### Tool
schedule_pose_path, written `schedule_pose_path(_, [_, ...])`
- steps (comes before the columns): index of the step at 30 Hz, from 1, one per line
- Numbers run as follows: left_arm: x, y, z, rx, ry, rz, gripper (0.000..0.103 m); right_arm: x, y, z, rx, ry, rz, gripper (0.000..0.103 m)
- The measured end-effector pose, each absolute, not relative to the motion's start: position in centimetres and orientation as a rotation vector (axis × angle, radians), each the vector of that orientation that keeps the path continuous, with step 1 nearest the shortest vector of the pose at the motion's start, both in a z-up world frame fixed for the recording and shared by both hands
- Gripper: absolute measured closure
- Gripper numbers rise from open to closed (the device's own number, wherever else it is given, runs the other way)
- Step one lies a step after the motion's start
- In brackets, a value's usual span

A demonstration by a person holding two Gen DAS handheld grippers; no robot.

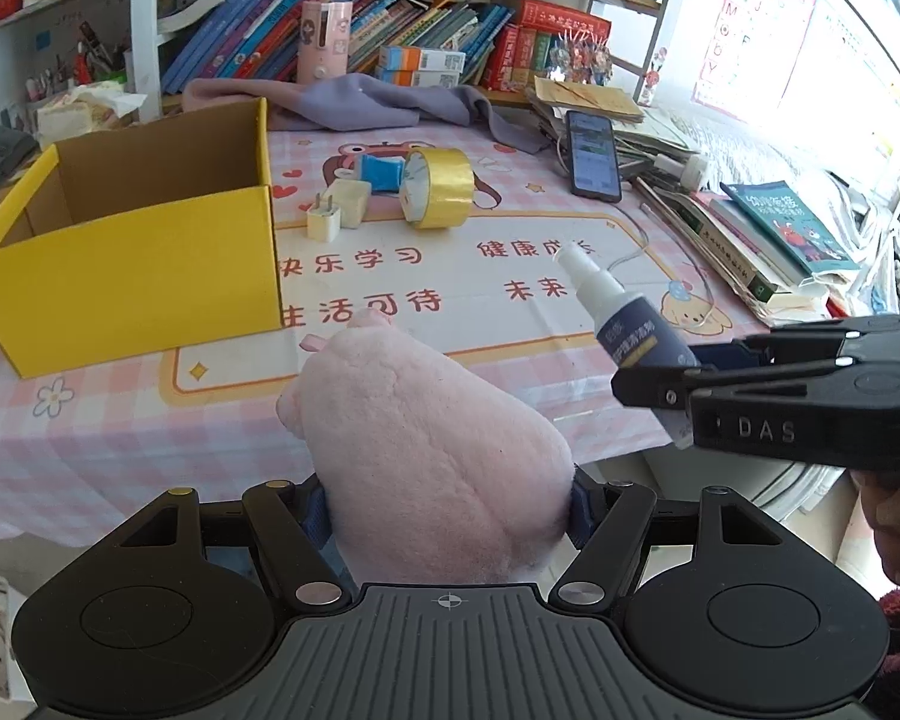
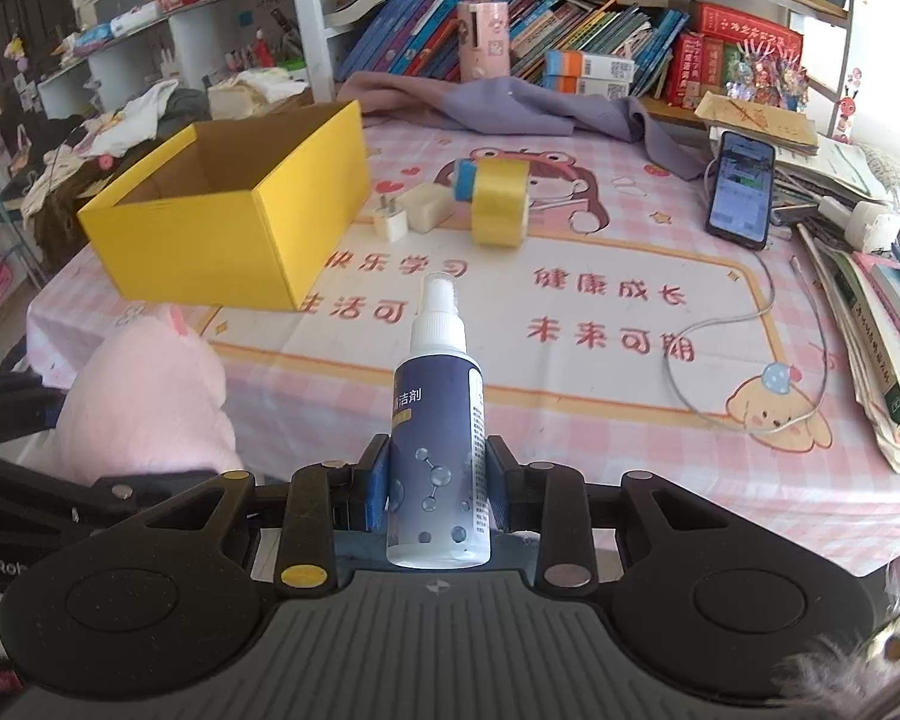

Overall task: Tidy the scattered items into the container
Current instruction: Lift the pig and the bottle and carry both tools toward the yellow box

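Pink plush toy [image 1: 438, 456]: fuzzy, rounded, small ears; clamped in left claw [image 1: 450, 510] above the tabletop [image 1: 120, 438] edge. Spray bottle [image 2: 438, 450]: navy label, white nozzle; gripped upright in right claw [image 2: 435, 480]. Yellow cardboard box [image 1: 132, 264]: open-topped, just beyond. Gold tape roll [image 1: 438, 186], white chargers [image 1: 336, 210] beside it.

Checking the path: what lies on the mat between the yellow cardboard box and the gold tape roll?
Two white plug chargers and a small blue spool, clearest in the right wrist view.
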State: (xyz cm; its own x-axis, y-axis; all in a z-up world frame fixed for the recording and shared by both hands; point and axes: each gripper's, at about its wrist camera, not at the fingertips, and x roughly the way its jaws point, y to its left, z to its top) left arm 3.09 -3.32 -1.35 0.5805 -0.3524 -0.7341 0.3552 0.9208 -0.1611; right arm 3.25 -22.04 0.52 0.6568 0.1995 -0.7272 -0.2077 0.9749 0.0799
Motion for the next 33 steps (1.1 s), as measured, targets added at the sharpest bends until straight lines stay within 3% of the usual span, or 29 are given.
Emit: schedule_pose_path(33, [-0.4, 2.9, -1.0, -0.069, 0.844, -0.207, 0.033, 2.2, -14.8, 0.7, -0.128, 0.810, 0.479, 0.073])
